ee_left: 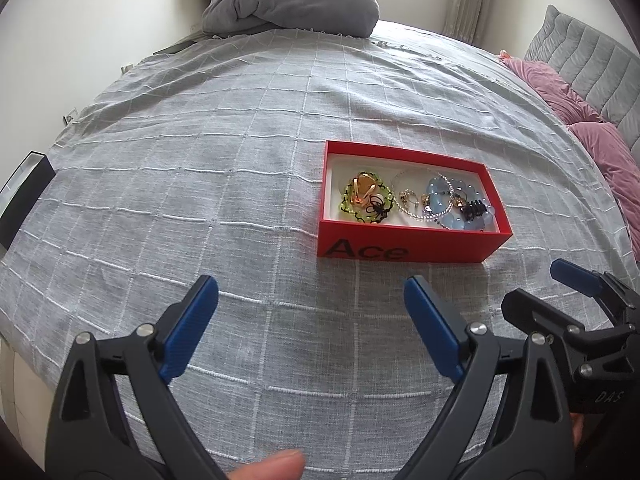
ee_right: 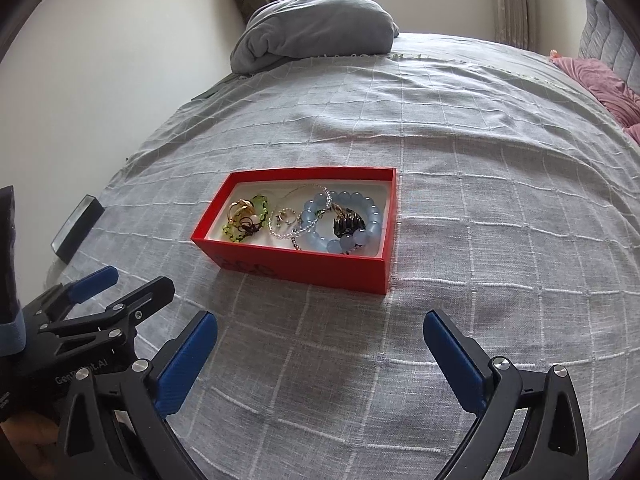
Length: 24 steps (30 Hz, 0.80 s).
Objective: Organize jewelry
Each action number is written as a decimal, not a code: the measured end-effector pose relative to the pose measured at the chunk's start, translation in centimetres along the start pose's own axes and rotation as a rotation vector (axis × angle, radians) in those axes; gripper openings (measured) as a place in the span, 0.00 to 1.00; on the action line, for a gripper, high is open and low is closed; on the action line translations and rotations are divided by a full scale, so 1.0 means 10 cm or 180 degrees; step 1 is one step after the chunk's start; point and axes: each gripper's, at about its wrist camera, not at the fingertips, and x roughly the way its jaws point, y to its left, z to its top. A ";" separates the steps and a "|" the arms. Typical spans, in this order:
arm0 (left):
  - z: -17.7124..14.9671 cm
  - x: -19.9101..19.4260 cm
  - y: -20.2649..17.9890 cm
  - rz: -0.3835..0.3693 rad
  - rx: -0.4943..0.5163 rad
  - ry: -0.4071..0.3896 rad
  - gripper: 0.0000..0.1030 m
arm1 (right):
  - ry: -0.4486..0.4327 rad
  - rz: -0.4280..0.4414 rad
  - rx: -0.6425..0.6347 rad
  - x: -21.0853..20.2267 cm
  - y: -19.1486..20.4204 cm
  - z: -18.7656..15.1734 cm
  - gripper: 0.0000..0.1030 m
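A red open box (ee_left: 404,246) marked "Ace" lies on the grey bedspread; it also shows in the right wrist view (ee_right: 304,266). Inside lie a green beaded bracelet with gold rings (ee_left: 362,198) (ee_right: 246,216), a silver chain (ee_left: 420,208) (ee_right: 286,224), and a pale blue bead bracelet with a black clip (ee_left: 468,206) (ee_right: 352,222). My left gripper (ee_left: 310,292) is open and empty, short of the box and to its left. My right gripper (ee_right: 320,328) is open and empty, just in front of the box.
The grey checked bedspread (ee_left: 200,160) covers the bed. A folded grey blanket (ee_left: 292,0) lies at the far end. Pink pillows (ee_left: 592,132) lie at the right. A dark box (ee_left: 24,196) sits at the bed's left edge, also in the right wrist view (ee_right: 78,226).
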 end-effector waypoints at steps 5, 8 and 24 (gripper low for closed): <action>-0.01 0.00 -0.01 -0.0011 0.0006 0.0007 0.91 | 0.0019 -0.0002 -0.0018 0.00 0.01 -0.01 1.00; -0.02 -0.01 -0.03 -0.0011 0.0016 0.0010 0.91 | 0.0020 -0.0008 -0.0012 0.00 0.01 -0.01 1.00; -0.01 0.00 -0.04 -0.0004 0.0045 -0.0003 0.91 | 0.0042 0.0004 0.0023 0.01 -0.01 -0.01 1.00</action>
